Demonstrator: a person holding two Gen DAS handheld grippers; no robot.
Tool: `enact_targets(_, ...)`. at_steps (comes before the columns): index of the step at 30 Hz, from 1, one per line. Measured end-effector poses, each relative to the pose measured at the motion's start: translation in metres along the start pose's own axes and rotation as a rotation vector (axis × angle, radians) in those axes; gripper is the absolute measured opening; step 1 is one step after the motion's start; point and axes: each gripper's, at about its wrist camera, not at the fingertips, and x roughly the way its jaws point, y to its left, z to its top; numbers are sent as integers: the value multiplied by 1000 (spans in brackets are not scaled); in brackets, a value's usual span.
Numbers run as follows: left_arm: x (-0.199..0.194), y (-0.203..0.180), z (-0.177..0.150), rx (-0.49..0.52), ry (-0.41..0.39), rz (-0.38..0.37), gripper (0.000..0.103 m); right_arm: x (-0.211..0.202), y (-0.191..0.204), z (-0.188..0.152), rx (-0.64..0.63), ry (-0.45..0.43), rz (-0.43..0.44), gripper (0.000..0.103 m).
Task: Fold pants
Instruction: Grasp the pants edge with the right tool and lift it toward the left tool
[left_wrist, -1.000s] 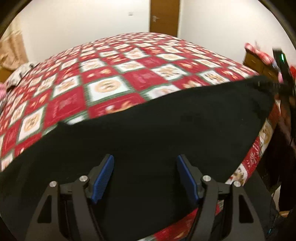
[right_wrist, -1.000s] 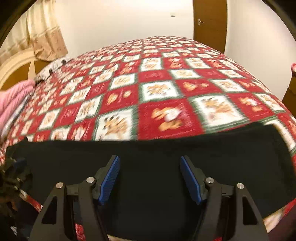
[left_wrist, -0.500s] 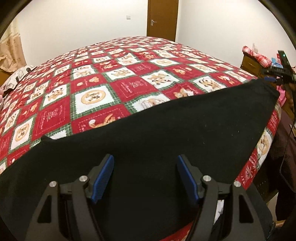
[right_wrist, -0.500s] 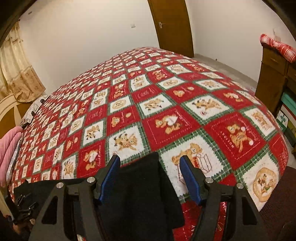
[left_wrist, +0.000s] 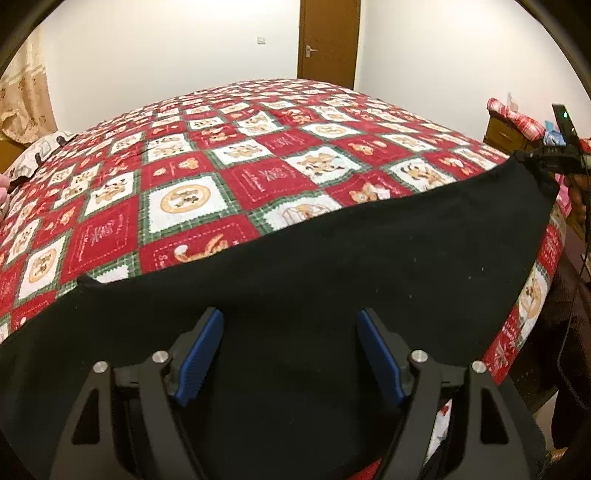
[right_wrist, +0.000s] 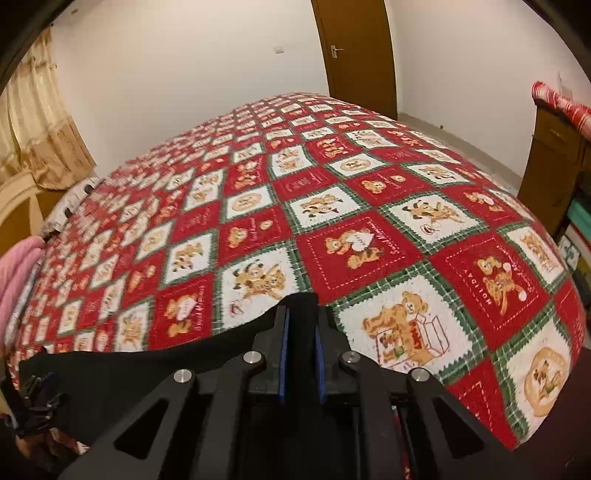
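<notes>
Black pants lie flat along the near edge of a bed with a red, white and green teddy-bear quilt. My left gripper hovers over the pants, jaws wide open and empty. My right gripper is shut on the right end corner of the pants. In the left wrist view the right gripper shows at the far right corner of the pants. In the right wrist view the left gripper shows dimly at the far left end.
A wooden door stands in the far wall. A wooden cabinet with red cloth on top stands right of the bed. Curtains and a pink cloth are at the left.
My right gripper has closed on the right corner of the pants; it was open half a second ago. The left gripper stays open over the pants.
</notes>
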Motion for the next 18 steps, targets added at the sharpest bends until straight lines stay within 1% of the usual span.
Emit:
enact_targets(3, 1, -2, -2, 0, -10, 9, 79, 18, -4, -6, -4, 36, -17, 12)
enact_targets(4, 1, -2, -3, 3, -12, 10, 81, 18, -4, -9, -21, 34, -33, 12)
enact_targets(6, 0, -4, -3, 3, -14, 15, 81, 12, -7, -8, 2, 18, -42, 28)
enact_targets(7, -1, -4, -3, 0, -15, 14, 81, 9, -11, -7, 19, 18, -58, 49)
enact_targets(8, -1, -5, -3, -9, -16, 11, 81, 5, -14, -7, 37, 15, -69, 55)
enact_targets(9, -3, -5, -4, -15, -17, 8, 81, -1, -18, -7, 56, 9, -61, 55)
enact_targets(11, -7, -7, -5, -28, -23, -4, 81, -16, -24, -9, 84, 10, -7, 55)
enact_targets(13, -11, -9, -6, -39, -33, -13, 81, -26, -27, -13, 105, 19, 15, 55)
enact_targets(15, -11, -14, -6, -32, -27, -21, 81, -35, -28, -18, 125, 33, 37, 55)
enact_targets(18, -5, -20, -10, -6, -4, -10, 81, -40, -30, -31, 153, 63, 69, 55)
